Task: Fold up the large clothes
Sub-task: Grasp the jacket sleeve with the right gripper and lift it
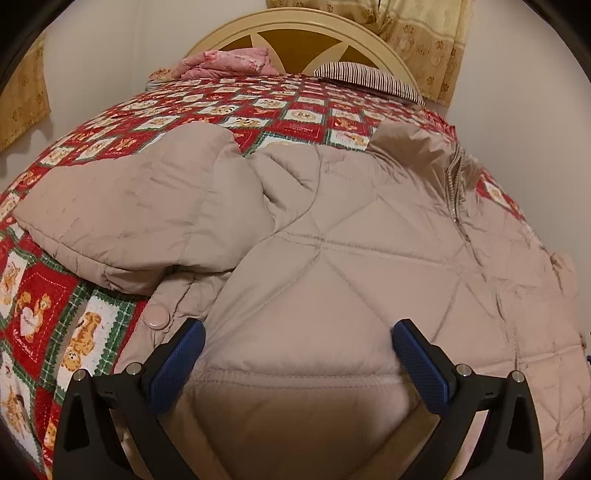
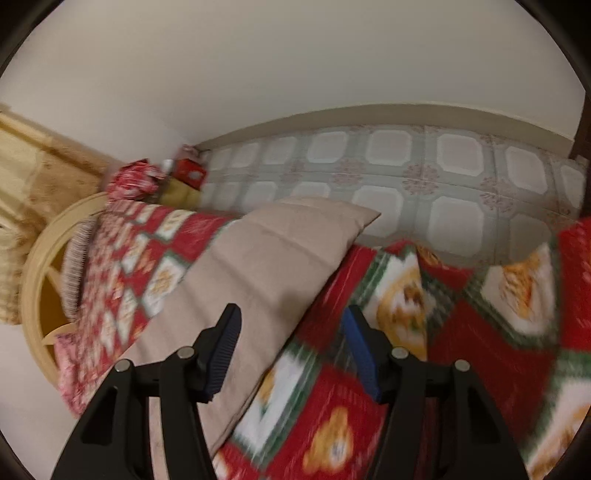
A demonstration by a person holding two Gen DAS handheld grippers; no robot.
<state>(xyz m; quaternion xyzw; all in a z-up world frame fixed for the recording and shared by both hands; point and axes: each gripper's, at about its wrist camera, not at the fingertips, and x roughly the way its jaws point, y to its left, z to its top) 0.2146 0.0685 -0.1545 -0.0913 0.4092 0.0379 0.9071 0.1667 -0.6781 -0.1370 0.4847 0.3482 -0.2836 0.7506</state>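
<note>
Left tongs [image 1: 297,341] released over beige quilted jacket [image 1: 332,240], right tongs [image 2: 291,332] released above teddy-bear bedspread [image 2: 480,332]

No lettering can be read: the small mark on the beige jacket [image 1: 332,170] and the blanket's [image 1: 44,317] heart motif are too blurred.

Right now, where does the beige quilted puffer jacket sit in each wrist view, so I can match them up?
Left wrist: beige quilted puffer jacket fills the centre and right, its hem between the open left gripper.
Right wrist: a jacket part runs diagonally through the centre, beside the open right gripper.
Shared landmark: cream round wooden headboard.
</note>
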